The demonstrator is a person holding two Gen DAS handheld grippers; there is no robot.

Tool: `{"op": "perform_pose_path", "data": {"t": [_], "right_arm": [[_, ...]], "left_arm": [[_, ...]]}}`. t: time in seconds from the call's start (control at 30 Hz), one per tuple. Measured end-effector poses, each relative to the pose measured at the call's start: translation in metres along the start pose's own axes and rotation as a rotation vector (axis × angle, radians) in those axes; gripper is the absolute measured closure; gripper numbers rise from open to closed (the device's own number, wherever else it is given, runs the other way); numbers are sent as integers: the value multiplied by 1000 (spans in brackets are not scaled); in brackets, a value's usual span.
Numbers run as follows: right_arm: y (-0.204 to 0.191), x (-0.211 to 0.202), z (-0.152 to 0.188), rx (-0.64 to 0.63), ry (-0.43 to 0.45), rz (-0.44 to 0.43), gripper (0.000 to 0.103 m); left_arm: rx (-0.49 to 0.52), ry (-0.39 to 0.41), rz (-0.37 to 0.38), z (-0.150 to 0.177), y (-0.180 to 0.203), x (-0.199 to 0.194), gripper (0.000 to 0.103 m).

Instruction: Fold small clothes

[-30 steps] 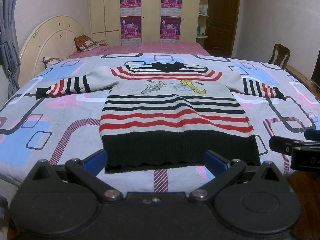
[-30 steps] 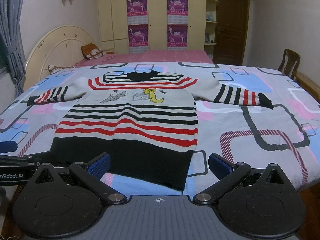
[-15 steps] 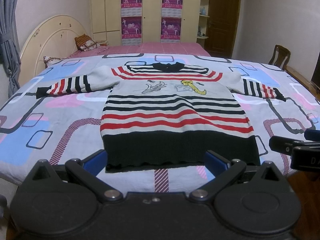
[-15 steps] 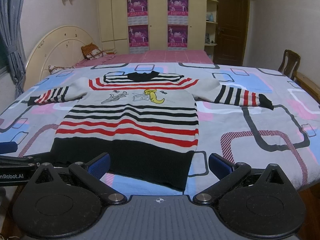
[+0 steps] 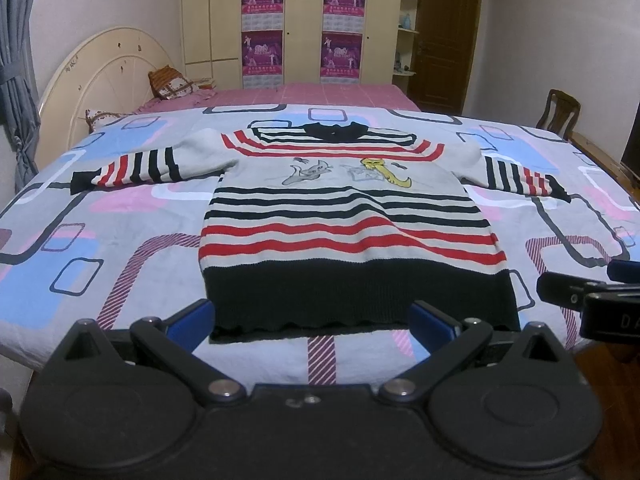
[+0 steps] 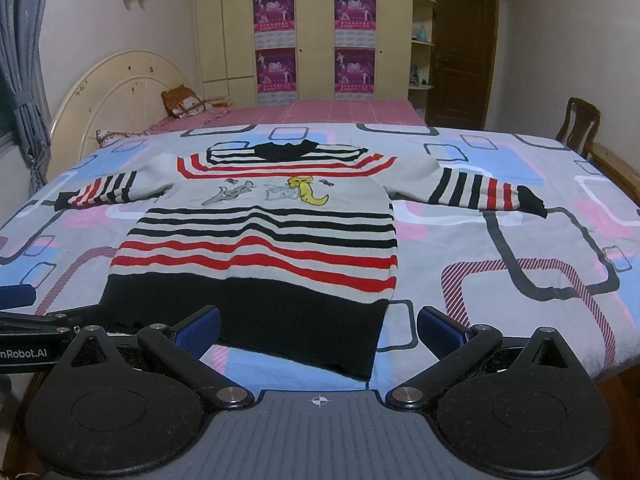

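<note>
A small striped sweater (image 5: pixel 344 220) lies flat on the bed, face up, both sleeves spread out, black hem nearest me. It also shows in the right wrist view (image 6: pixel 260 240). My left gripper (image 5: pixel 312 318) is open and empty, just short of the hem's middle. My right gripper (image 6: pixel 318 330) is open and empty, in front of the hem's right corner. The right gripper shows at the right edge of the left wrist view (image 5: pixel 592 300), and the left gripper at the left edge of the right wrist view (image 6: pixel 28 332).
The bed has a patterned grey, blue and pink cover (image 5: pixel 100 240) and a cream headboard (image 5: pixel 100 72) at the far left. A wooden chair (image 6: pixel 578 124) stands at the right. Wardrobes (image 5: pixel 304 24) and a door (image 5: pixel 444 36) line the far wall.
</note>
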State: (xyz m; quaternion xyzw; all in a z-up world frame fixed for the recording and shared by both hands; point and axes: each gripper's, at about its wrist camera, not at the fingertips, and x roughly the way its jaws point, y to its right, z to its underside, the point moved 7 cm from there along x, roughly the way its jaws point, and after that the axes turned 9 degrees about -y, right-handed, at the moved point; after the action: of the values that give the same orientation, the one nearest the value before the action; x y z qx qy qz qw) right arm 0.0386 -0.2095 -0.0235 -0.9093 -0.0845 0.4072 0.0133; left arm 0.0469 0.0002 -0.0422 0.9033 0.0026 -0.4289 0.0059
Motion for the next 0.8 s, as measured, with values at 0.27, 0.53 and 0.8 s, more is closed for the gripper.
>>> {"op": "perform_pose_path", "data": {"t": [0.27, 0.53, 0.8], "right_arm": [[1, 4, -1, 1, -2, 5, 0], [5, 24, -26, 23, 8, 29, 0], [9, 48, -73, 45, 43, 63, 0]], "left_arm": [[0, -5, -1, -5, -1, 5, 0], [26, 25, -9, -44, -8, 21, 0], [57, 51, 17, -88, -13, 48, 0]]}}
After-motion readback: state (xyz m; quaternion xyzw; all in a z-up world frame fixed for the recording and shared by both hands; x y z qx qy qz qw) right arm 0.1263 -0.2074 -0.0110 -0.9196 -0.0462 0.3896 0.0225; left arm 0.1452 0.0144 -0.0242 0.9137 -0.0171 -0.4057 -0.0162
